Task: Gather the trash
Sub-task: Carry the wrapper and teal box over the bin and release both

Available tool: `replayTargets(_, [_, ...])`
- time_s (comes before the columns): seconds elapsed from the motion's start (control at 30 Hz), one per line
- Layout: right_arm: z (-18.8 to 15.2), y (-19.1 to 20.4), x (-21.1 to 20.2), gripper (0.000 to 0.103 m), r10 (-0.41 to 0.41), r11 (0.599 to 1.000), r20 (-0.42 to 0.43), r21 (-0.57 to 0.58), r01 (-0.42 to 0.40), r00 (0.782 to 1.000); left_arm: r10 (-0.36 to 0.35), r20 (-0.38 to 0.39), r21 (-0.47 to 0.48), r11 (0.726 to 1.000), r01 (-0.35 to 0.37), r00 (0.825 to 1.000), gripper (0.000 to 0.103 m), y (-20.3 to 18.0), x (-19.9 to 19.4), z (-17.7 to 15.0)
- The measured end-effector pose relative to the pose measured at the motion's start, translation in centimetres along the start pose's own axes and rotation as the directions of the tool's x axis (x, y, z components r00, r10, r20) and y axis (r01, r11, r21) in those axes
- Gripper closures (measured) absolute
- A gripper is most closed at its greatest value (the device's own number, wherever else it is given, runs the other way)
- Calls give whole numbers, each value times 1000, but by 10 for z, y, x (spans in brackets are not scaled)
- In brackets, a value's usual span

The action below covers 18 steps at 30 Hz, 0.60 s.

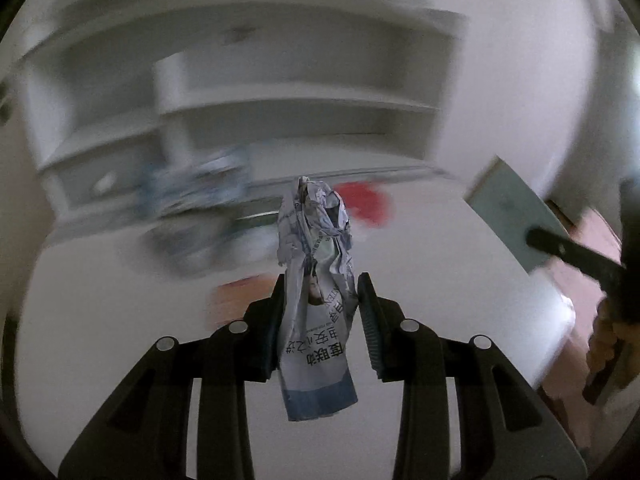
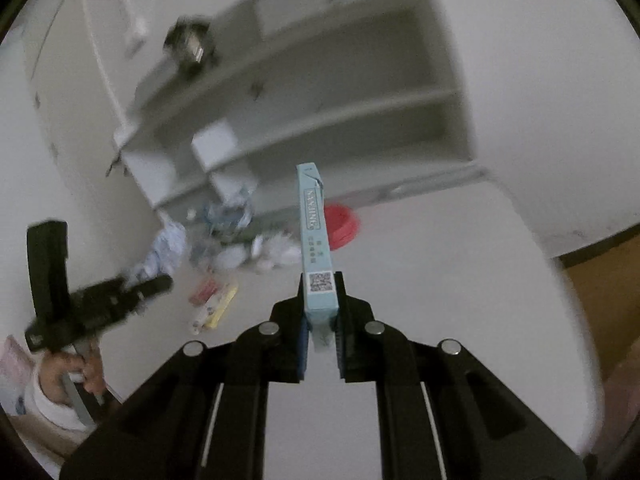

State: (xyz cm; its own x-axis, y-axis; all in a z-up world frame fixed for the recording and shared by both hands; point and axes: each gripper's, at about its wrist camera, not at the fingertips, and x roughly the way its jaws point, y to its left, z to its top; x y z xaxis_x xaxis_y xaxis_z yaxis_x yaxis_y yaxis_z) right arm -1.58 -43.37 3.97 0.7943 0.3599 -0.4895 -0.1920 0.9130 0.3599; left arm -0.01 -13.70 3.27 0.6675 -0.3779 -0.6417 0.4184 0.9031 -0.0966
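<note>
My left gripper (image 1: 322,292) is shut on a crumpled printed newspaper (image 1: 316,280), held above the white table (image 1: 120,300). My right gripper (image 2: 320,292) is shut on a flat light-blue box (image 2: 316,240) that stands edge-on between the jaws. The box also shows at the right of the left wrist view (image 1: 516,216). The left gripper shows at the left of the right wrist view (image 2: 100,300). A heap of crumpled paper and wrappers (image 2: 224,236) lies at the table's far side.
A red round lid or dish (image 2: 342,224) lies near the back. A small red and yellow packet (image 2: 214,300) lies on the table. A white shelf unit (image 2: 320,100) stands behind. The table edge and brown floor (image 2: 600,288) are at the right.
</note>
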Motion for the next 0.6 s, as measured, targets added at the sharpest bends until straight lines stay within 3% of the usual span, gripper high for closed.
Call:
replayTargets(0.07, [-5, -24, -40, 92, -78, 997, 52, 22, 77, 996, -95, -5, 71, 993, 95, 995, 69, -49, 6, 5])
replayTargets(0.17, [-24, -73, -101, 92, -207, 974, 92, 111, 197, 974, -248, -56, 197, 947, 254, 967, 69, -141, 20, -2])
replayTargets(0.27, [-57, -126, -144, 92, -304, 930, 64, 238, 281, 951, -393, -169, 333, 840, 427, 904, 69, -249, 35, -35])
replayTargets(0.33, [-85, -163, -159, 92, -362, 888, 0, 305, 344, 932, -445, -240, 368, 781, 505, 863, 69, -296, 46, -59])
replayTargets(0.43, [-134, -225, -159, 92, -391, 813, -143, 409, 414, 909, -470, -381, 364, 716, 596, 797, 69, -355, 78, -103])
replayTargets(0.5, [-167, -259, -147, 92, -374, 768, -236, 463, 442, 897, -431, -470, 355, 706, 613, 770, 69, -381, 111, -135])
replayTargets(0.57, [-204, -290, -127, 92, -316, 723, -322, 527, 446, 892, -356, -542, 374, 709, 598, 761, 69, -400, 148, -168])
replayTargets(0.6, [-225, -305, -113, 92, -297, 698, -375, 543, 468, 878, -317, -591, 364, 717, 595, 742, 69, -407, 173, -187])
